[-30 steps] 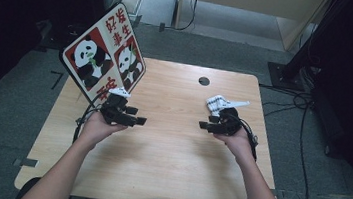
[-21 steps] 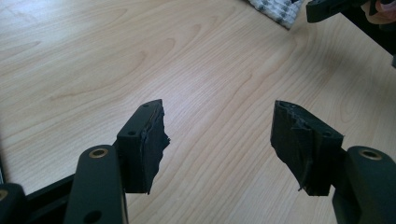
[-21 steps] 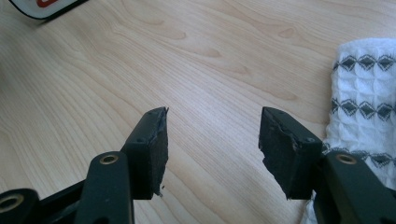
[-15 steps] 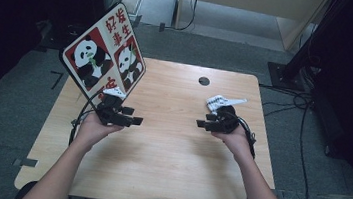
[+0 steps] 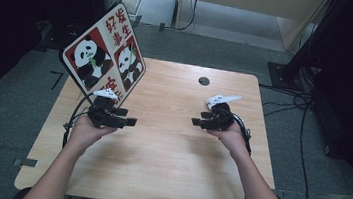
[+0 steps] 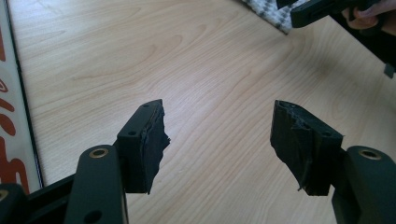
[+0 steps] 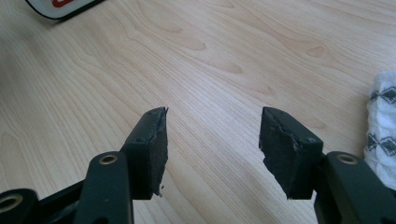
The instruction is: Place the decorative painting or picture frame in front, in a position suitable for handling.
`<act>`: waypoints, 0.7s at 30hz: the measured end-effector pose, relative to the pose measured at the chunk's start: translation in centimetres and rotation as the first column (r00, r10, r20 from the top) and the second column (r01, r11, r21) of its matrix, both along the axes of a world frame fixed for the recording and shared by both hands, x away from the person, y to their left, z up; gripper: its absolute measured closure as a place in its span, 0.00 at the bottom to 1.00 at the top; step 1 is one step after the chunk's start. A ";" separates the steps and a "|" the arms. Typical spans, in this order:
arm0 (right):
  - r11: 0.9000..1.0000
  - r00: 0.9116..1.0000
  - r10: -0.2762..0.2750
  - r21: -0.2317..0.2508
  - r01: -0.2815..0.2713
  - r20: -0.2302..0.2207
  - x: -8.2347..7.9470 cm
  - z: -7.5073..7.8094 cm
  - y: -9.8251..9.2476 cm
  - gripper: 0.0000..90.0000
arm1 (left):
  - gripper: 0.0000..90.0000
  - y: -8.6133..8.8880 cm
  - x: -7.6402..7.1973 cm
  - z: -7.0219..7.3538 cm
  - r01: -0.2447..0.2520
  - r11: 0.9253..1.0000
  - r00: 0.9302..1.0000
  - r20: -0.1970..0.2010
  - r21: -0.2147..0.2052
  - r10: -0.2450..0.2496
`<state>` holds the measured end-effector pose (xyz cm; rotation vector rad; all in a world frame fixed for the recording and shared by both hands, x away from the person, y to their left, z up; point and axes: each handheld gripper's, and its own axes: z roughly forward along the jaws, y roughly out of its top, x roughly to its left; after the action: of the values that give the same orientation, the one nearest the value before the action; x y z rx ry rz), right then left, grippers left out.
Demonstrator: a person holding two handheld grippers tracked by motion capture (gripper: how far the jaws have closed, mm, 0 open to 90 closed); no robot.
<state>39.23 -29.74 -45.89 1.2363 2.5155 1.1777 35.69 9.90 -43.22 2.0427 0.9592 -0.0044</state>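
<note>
1. The left gripper (image 5: 129,122) hovers over the left part of the wooden surface (image 5: 168,154); its jaws stand wide apart with nothing between them.
2. The right gripper (image 5: 196,122) hangs over the right part, jaws likewise apart and empty; both grippers point inward at each other, well apart.
3. The panda sign (image 5: 105,55) leans tilted at the surface's far left corner, just beyond the left gripper.
4. A white patterned cloth (image 7: 383,126) shows at the edge of the right gripper view.

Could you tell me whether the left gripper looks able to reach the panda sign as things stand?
Probably yes: the left gripper is open and holds nothing, the panda sign stands close beyond it, and only bare table lies between.
</note>
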 end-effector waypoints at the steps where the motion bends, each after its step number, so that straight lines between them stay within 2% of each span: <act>1: 1.000 1.000 0.000 0.000 0.000 0.000 0.0 0.0 0.0 0.48 | 0.40 0.1 -0.1 0.1 -0.002 1.000 1.000 0.002 0.000 0.002; 7: 1.000 1.000 0.002 0.000 -0.002 -0.004 0.2 0.0 0.1 0.47 | 0.40 1.2 -0.7 0.8 -0.026 1.000 1.000 0.015 0.010 0.025; 11: 1.000 1.000 -0.001 -0.009 0.001 -0.011 0.1 0.0 0.0 0.47 | 0.40 2.6 -1.0 1.5 -0.064 0.998 0.997 0.031 -0.009 0.064; 17: 1.000 1.000 -0.011 -0.009 0.011 -0.018 0.0 0.1 -0.1 0.47 | 0.41 3.7 -1.4 2.2 -0.090 0.996 0.995 0.048 -0.017 0.091; 19: 1.000 1.000 -0.010 -0.010 0.010 -0.021 0.1 0.0 -0.1 0.47 | 0.41 4.0 -1.5 2.4 -0.099 0.995 0.994 0.056 -0.012 0.099; 21: 1.000 1.000 -0.009 -0.015 0.009 -0.023 0.0 0.0 -0.1 0.47 | 0.41 4.3 -1.6 2.6 -0.096 0.995 0.993 0.065 0.011 0.095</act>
<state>39.28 -29.81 -45.87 1.2643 2.5276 1.1472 34.05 14.20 -40.64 1.9951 1.0185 0.1187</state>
